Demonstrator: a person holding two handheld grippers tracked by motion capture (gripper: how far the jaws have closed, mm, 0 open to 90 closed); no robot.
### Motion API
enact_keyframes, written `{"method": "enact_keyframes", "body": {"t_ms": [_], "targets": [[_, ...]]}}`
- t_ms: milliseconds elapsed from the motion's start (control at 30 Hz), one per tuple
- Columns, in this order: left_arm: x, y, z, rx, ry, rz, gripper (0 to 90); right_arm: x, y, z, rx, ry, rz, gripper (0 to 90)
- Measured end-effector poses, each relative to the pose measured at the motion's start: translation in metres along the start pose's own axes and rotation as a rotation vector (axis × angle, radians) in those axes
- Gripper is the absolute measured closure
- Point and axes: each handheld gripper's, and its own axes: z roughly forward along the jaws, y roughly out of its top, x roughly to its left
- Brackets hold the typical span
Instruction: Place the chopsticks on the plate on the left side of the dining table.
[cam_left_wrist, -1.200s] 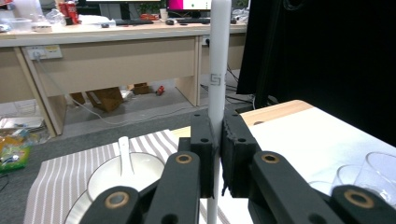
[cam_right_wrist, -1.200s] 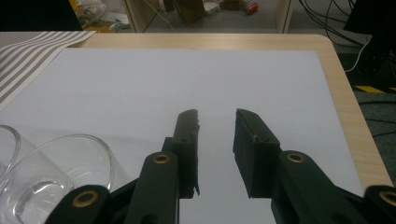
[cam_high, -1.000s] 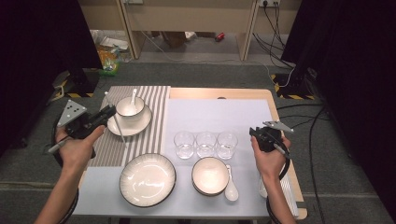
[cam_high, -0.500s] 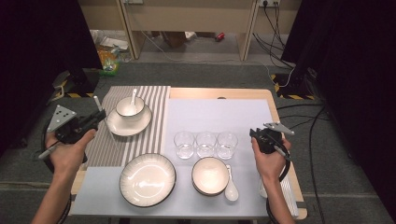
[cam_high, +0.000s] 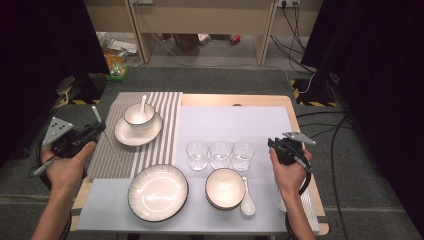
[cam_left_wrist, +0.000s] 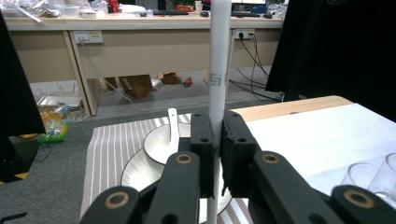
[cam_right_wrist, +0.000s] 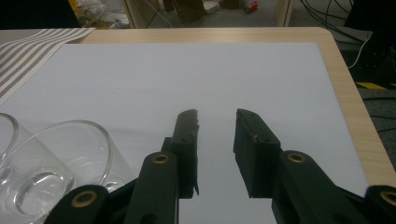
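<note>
**Chopstick in hand, place setting half laid**

Wooden table under a white sheet and striped mat: your left gripper is clamped on an upright white chopstick, off the mat's left edge. Your right gripper hangs with jaws apart, holding nothing, beside the glasses. Bowl and spoon already sit on the saucer; the chopstick likely remains to be laid.

Grey-striped placemat, white chopstick
</note>
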Motion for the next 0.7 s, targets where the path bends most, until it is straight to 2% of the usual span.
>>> {"method": "enact_keyframes", "body": {"t_ms": [400, 700], "targets": [[0.012, -0.009, 0.003, 0.025, 0.038, -0.018, 83.8, -0.001, 0.000, -0.001, 0.004, -0.002, 0.009, 70.3], [0.032, -0.022, 0.033, 0.107, 0.085, -0.054, 83.8, -0.002, -0.001, -0.001, 0.001, -0.004, 0.004, 70.4]]}}
